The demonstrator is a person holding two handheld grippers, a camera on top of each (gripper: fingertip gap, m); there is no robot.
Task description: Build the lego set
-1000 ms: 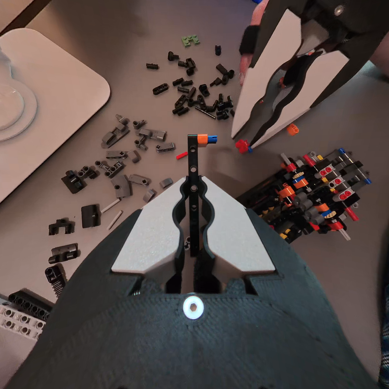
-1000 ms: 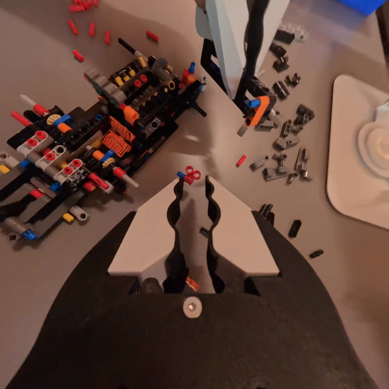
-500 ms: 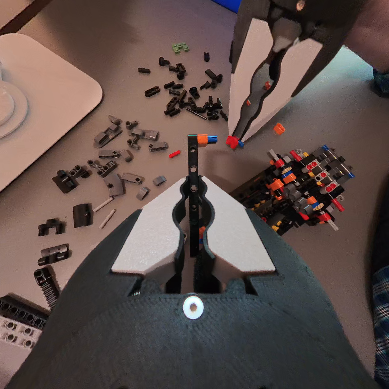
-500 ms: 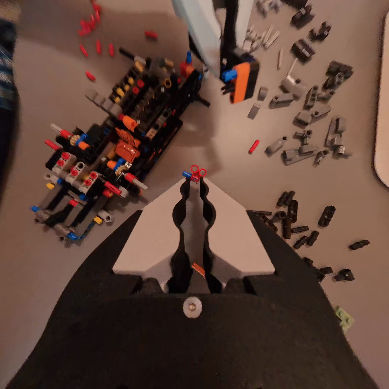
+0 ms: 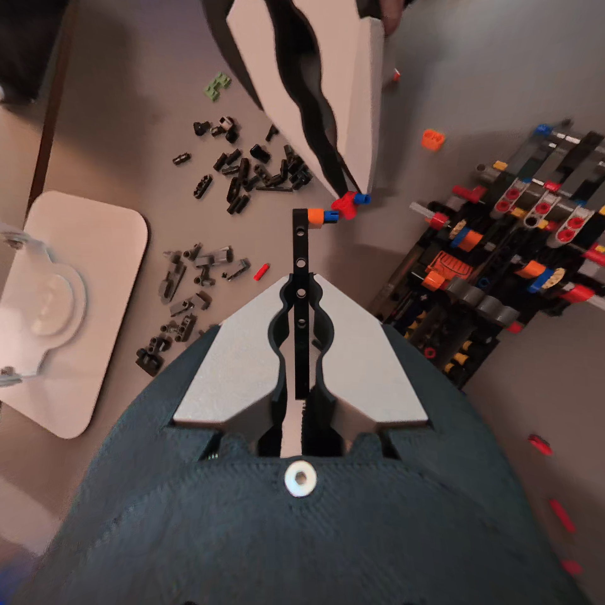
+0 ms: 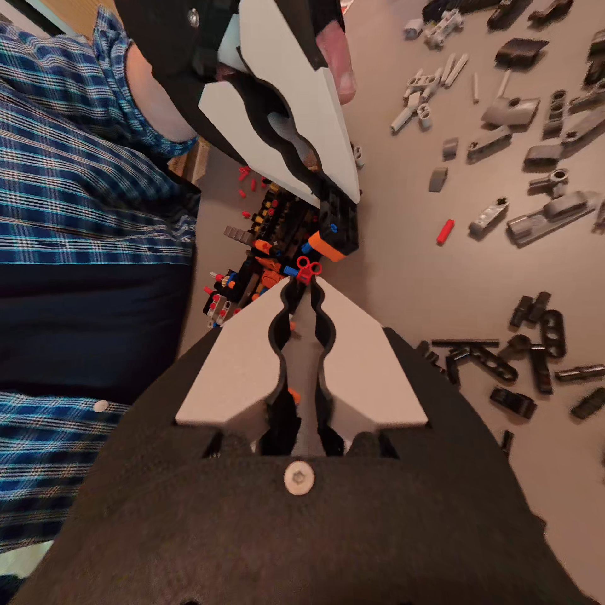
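Note:
My left gripper is shut on a long black beam with an orange piece and a blue pin at its far end. My right gripper is shut on a small red connector with a blue pin. In the left wrist view the right gripper holds the red connector right at the beam's blue pin, touching or nearly so. In the right wrist view the left gripper holds the beam's end just above the connector. The large multicoloured assembly lies on the table at the right.
Black small parts and grey parts lie scattered on the grey table. A white pad with a clear stand sits at the left. An orange piece, a green piece and red pins lie loose. A person's plaid sleeve is close. One gripper's finger ends stand about 5 cm off the other's.
The two grippers have come together: the red connector in the right gripper moved up to the blue pin on the beam's end. Both views shifted and tilted over the table.

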